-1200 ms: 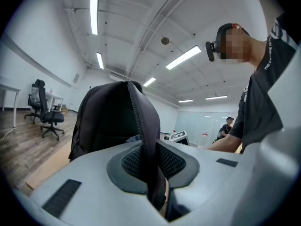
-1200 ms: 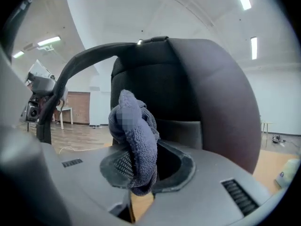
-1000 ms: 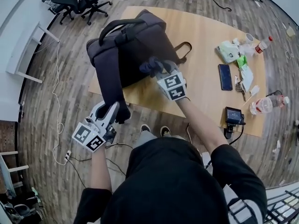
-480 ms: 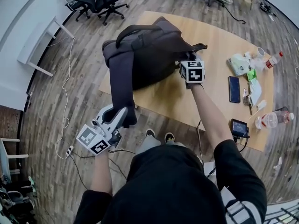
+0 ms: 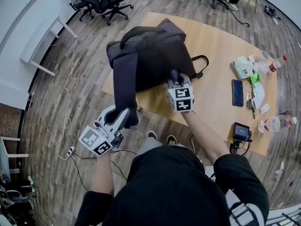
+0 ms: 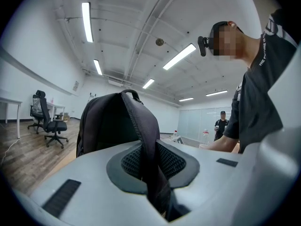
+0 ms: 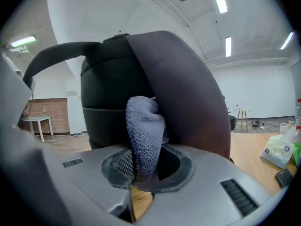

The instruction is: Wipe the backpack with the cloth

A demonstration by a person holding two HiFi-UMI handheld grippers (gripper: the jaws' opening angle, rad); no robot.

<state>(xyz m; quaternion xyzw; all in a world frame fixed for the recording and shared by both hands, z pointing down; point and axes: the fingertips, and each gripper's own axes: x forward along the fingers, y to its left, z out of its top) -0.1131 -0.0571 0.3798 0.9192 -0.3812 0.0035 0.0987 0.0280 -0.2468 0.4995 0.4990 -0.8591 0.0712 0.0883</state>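
Note:
A dark backpack (image 5: 150, 55) stands on the wooden table (image 5: 221, 46), and one shoulder strap (image 5: 123, 86) hangs over the near edge. My left gripper (image 5: 128, 117) is below that edge, shut on the strap's lower end. In the left gripper view the strap (image 6: 146, 140) runs up between the pads of the left gripper (image 6: 151, 175). My right gripper (image 5: 175, 77) presses a grey-blue cloth (image 5: 175, 73) against the pack's near side. Its jaws are closing, with the cloth (image 7: 145, 131) pinched between them in the right gripper view, at the right gripper (image 7: 143, 169). The backpack (image 7: 188, 93) fills the view behind it.
On the table's right part lie a phone (image 5: 237, 92), a white pack (image 5: 243, 66), papers, a bottle (image 5: 276, 62), a plastic bottle (image 5: 278, 123) and a small device (image 5: 241, 131). Office chairs (image 5: 101, 1) stand beyond the table. A cable (image 5: 66, 121) runs over the floor at the left.
The right gripper swept the cloth up and to the right over the pack, then came back down to its near side. The left gripper kept its hold on the strap.

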